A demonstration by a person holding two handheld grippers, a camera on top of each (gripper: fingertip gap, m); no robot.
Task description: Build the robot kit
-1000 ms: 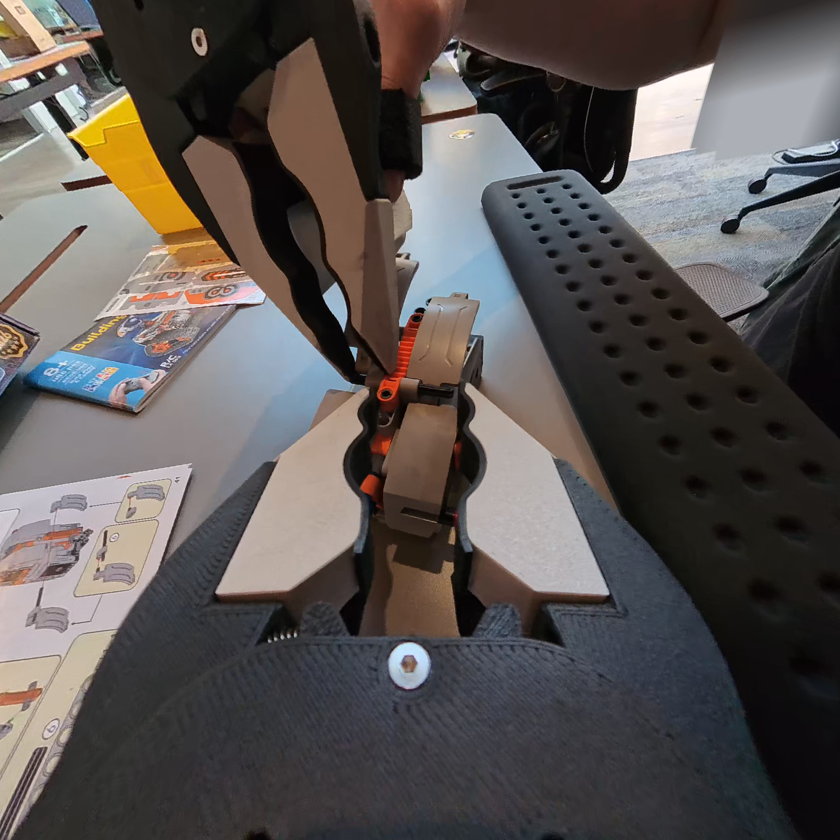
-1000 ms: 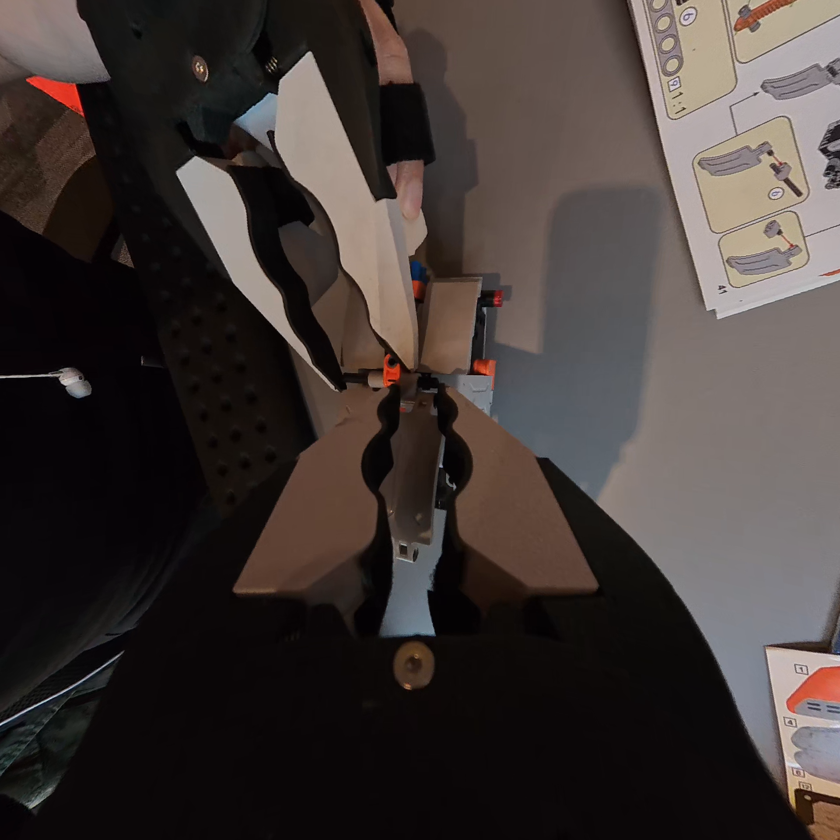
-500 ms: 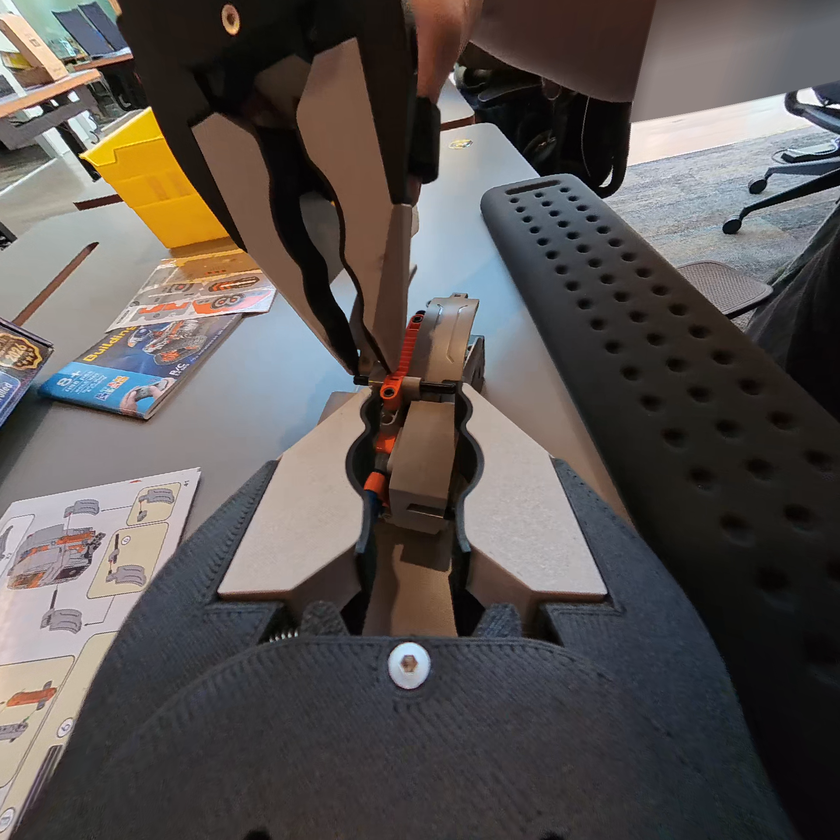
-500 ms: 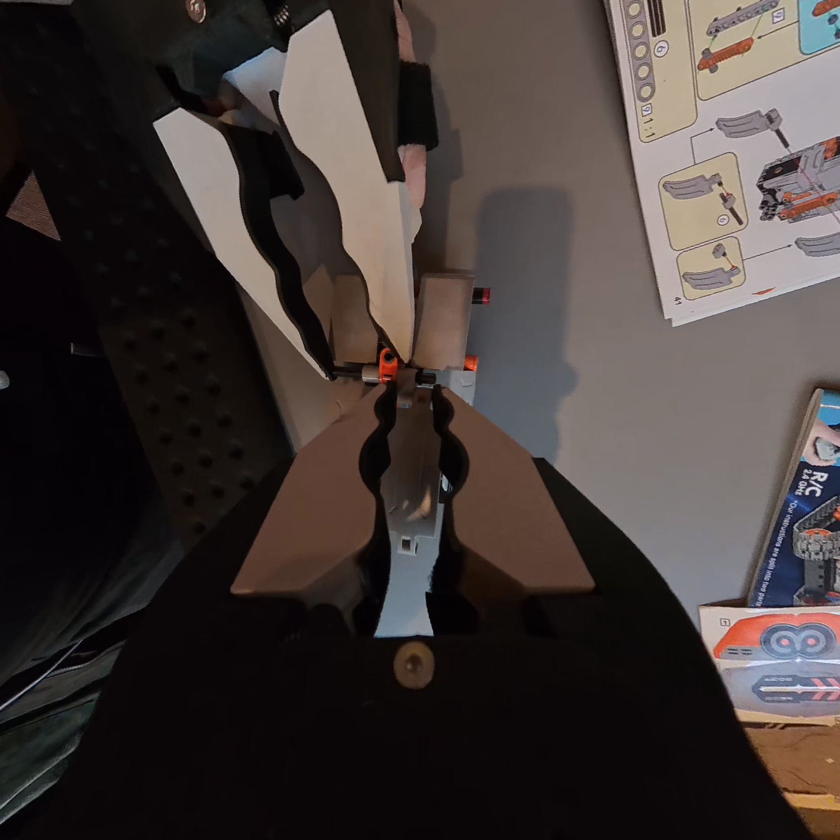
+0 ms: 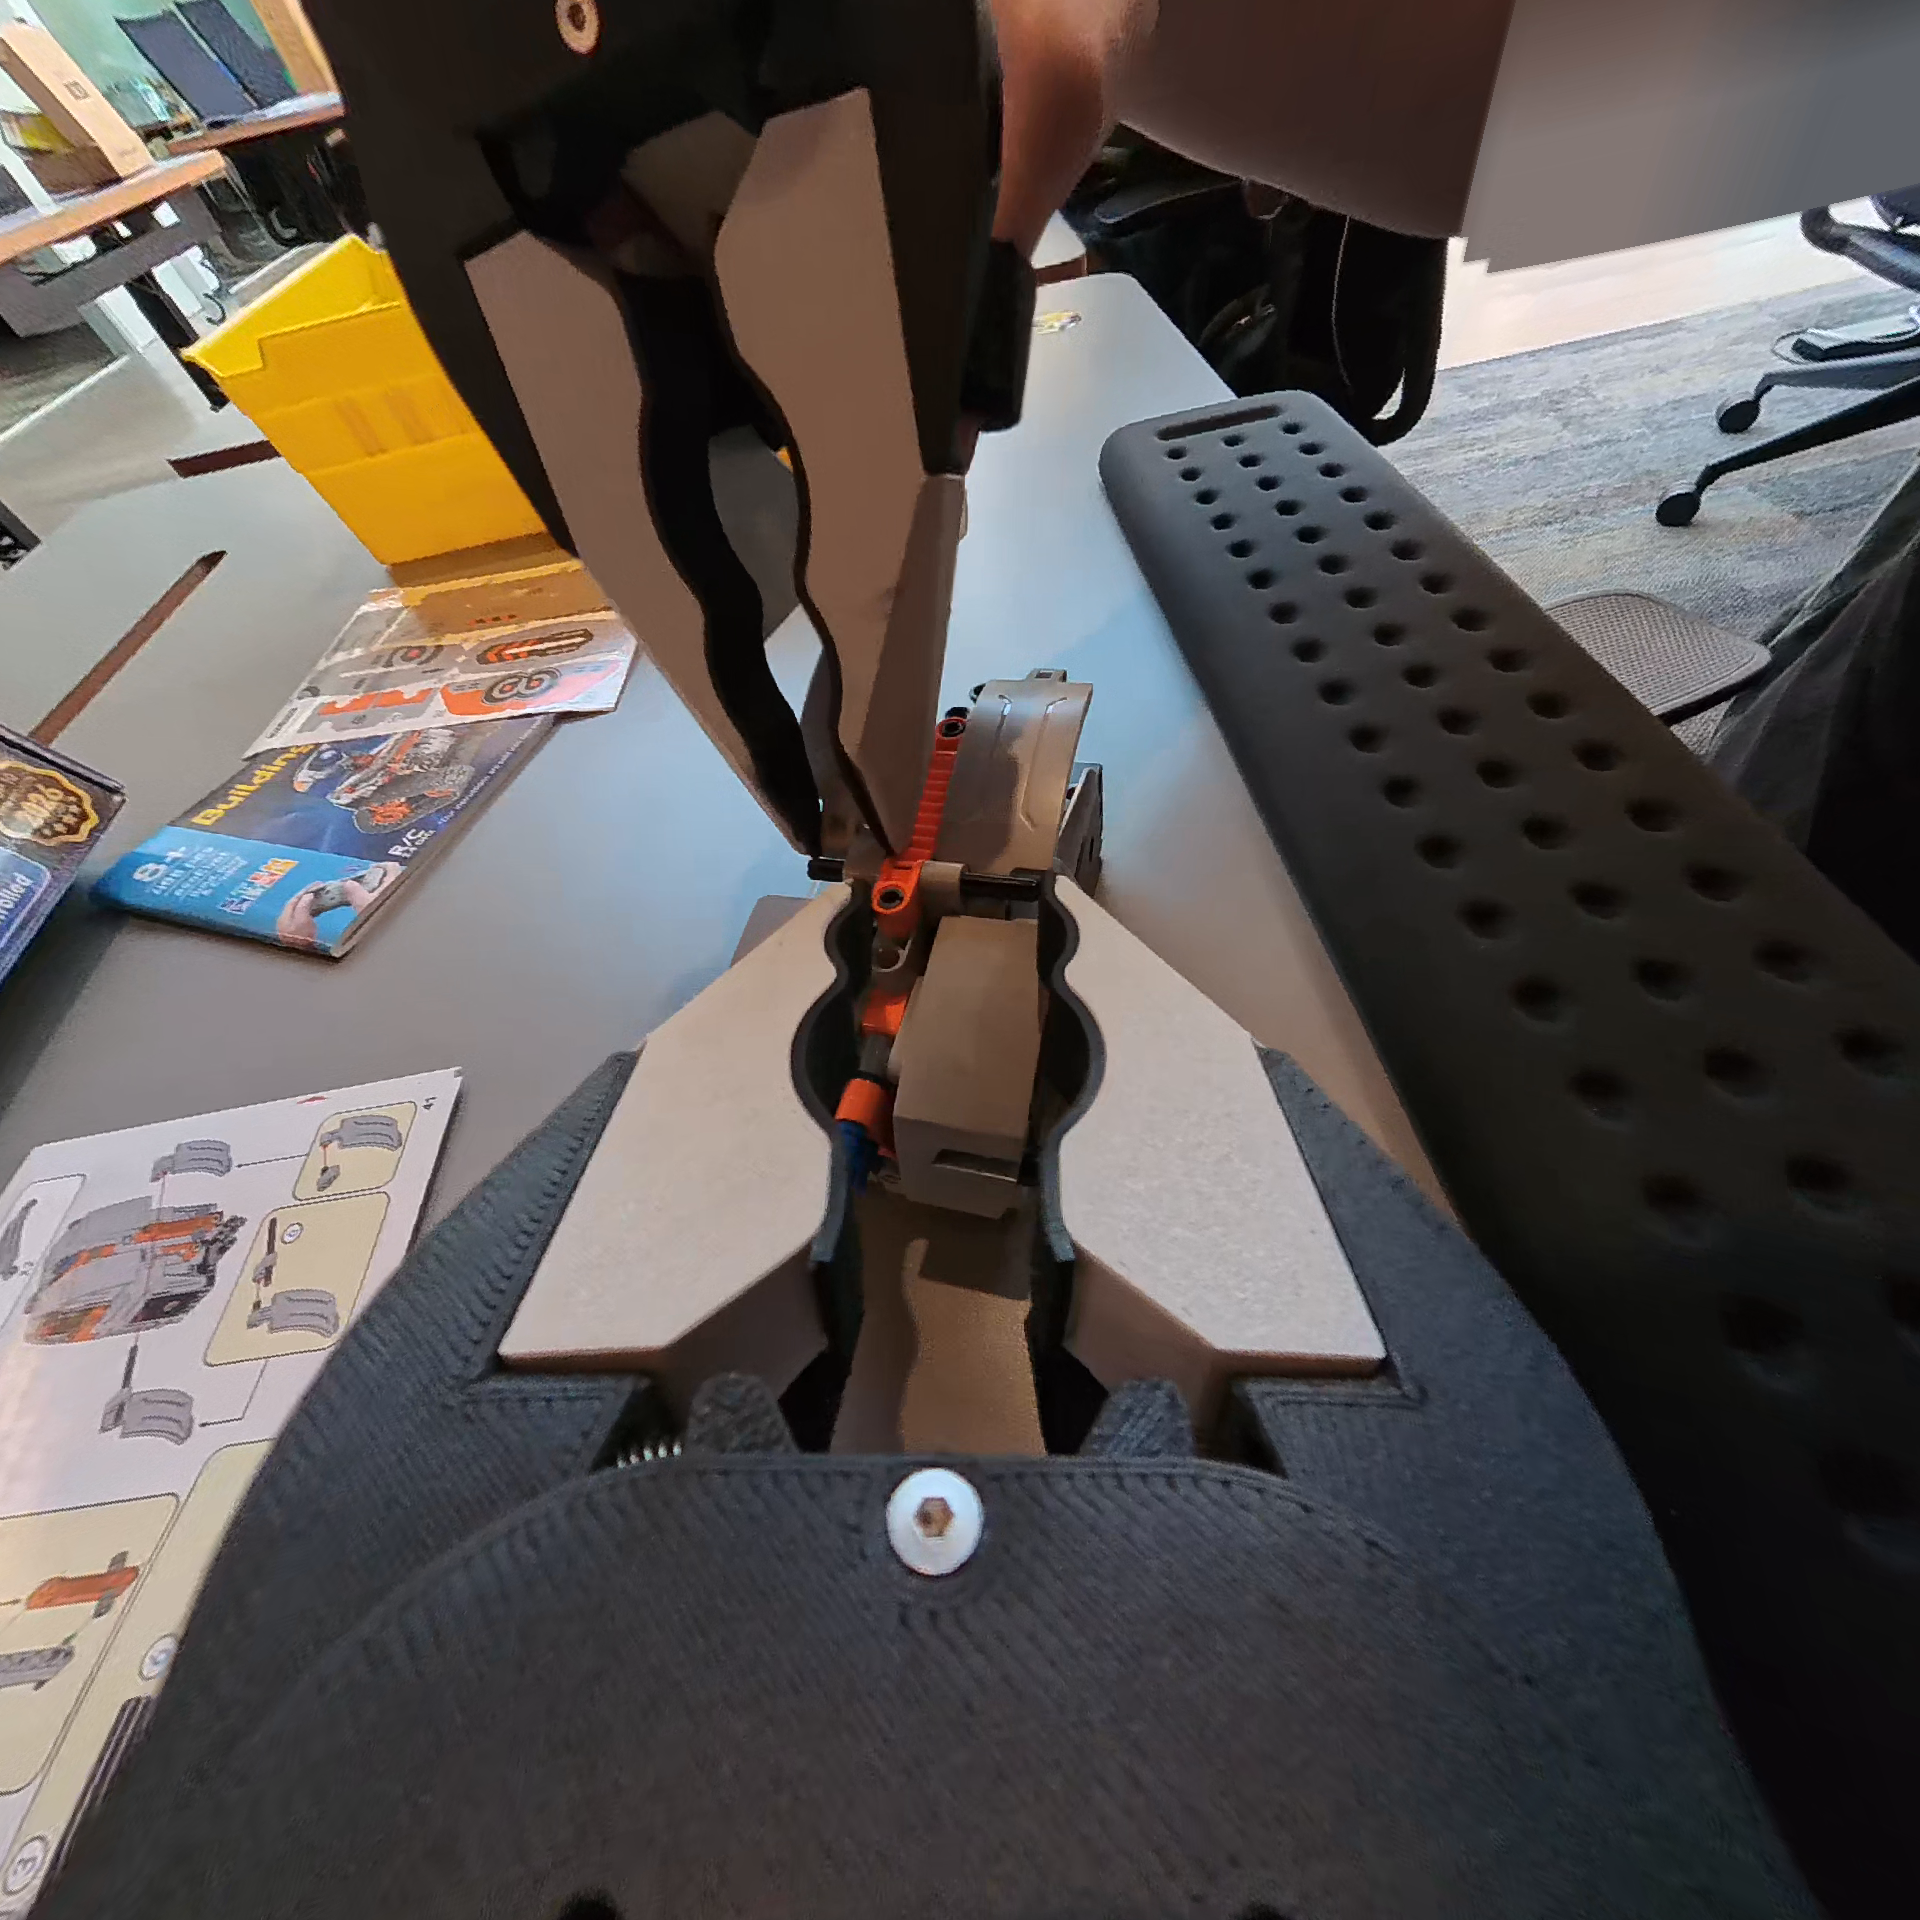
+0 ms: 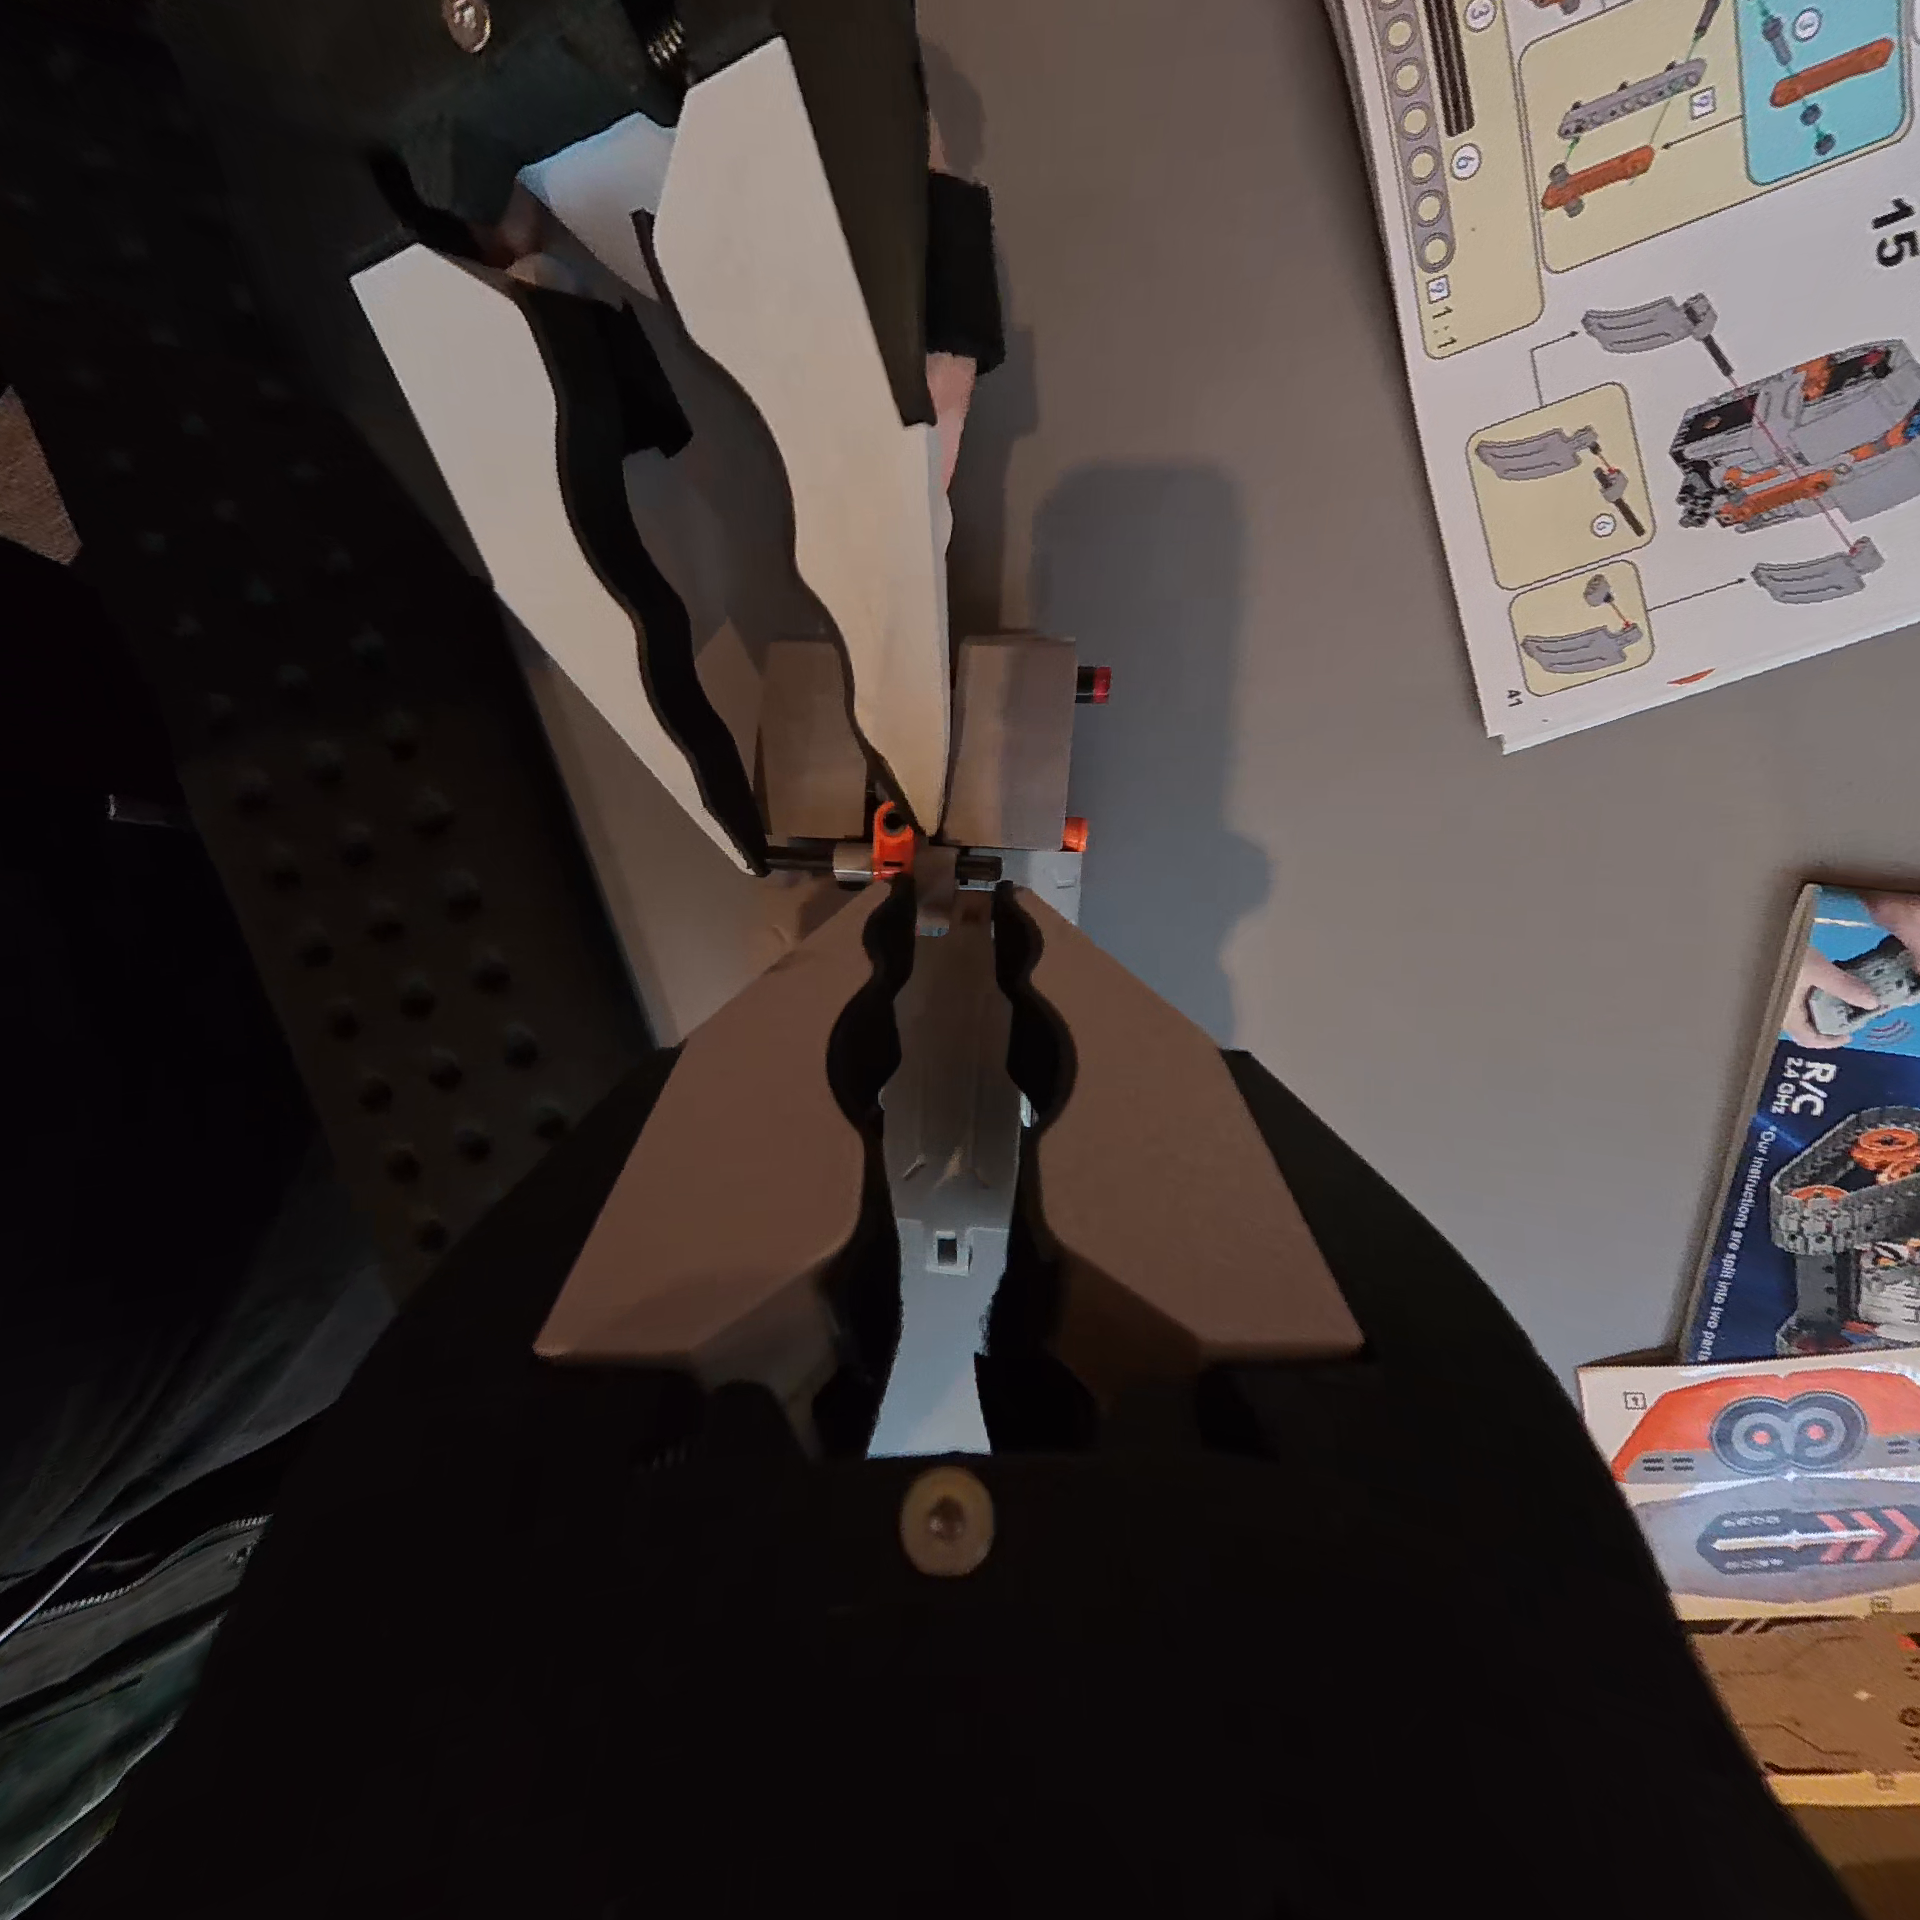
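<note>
My left gripper (image 5: 945, 914) is shut on a grey and orange brick-built model (image 5: 961, 1060) and holds it just above the grey table (image 5: 582, 914). My right gripper (image 6: 940, 909) is shut on a light grey curved panel (image 6: 945, 1174). It comes down from above in the left wrist view (image 5: 847, 831), tips against the model's front end. There a black axle with an orange connector (image 5: 902, 885) crosses between the two grippers. The panel (image 5: 1023, 769) rises behind it. In the right wrist view the left gripper (image 6: 847, 842) and the model's two grey blocks (image 6: 1013, 758) sit beyond the connector (image 6: 888, 844).
A black perforated armrest (image 5: 1507, 831) runs along the table's right side. A yellow bin (image 5: 353, 436) stands at the back left. An instruction sheet (image 5: 187, 1299), a blue booklet (image 5: 322, 842) and a sticker sheet (image 5: 457, 675) lie on the left. An office chair base (image 5: 1787, 416) is on the carpet. Left and right tips are no more than a few centimetres apart.
The right gripper has swung more upright over the model's front end, and its view has shifted to show more of the papers. Both grippers keep their hold.
</note>
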